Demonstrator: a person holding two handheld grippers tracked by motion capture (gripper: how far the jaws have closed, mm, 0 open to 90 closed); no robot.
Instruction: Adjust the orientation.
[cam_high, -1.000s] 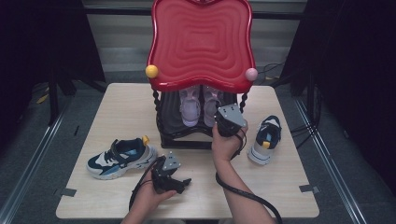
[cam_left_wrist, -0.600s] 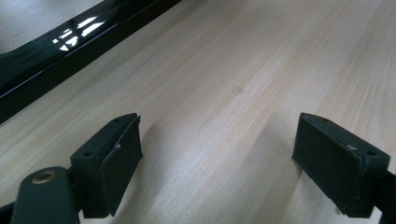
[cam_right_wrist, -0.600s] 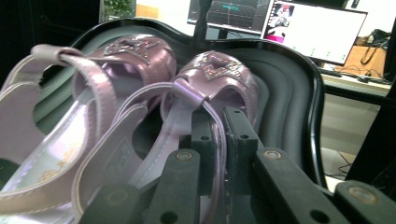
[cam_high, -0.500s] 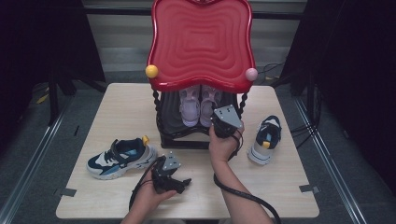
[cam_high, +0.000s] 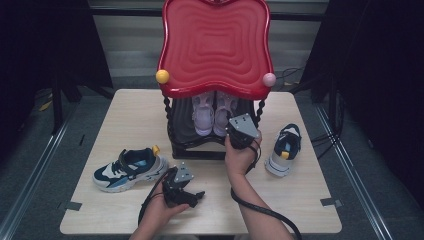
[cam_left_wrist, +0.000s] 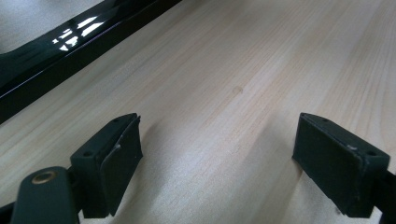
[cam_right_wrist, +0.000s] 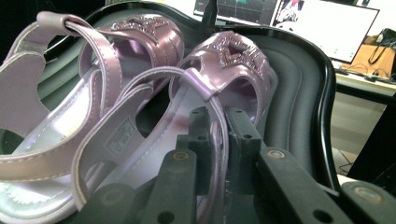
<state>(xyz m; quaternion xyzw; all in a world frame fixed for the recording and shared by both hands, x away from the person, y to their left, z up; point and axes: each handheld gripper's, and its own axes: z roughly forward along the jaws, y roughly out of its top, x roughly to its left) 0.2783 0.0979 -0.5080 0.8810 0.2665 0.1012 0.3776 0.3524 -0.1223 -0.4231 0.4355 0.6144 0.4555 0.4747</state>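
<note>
A pair of lilac sandals (cam_high: 202, 112) (cam_right_wrist: 140, 60) with glittery stars sits on the black lower tray (cam_high: 192, 148) of a red-topped stand (cam_high: 216, 45). My right gripper (cam_high: 229, 131) (cam_right_wrist: 218, 122) reaches under the red top. It is shut on the heel strap (cam_right_wrist: 205, 88) of the right-hand sandal (cam_high: 224, 111), and its jaws have just been opening a little with the strap still between them. My left gripper (cam_high: 196, 194) (cam_left_wrist: 217, 140) lies low over the table (cam_left_wrist: 243, 60) in front of the stand, open, with bare wood between its pads.
A blue and white sneaker (cam_high: 129, 167) lies on the table left of the stand. Its mate (cam_high: 282, 150) lies to the right, near my right hand. The red top overhangs the tray, and twisted black posts (cam_high: 168, 112) stand at the tray's corners.
</note>
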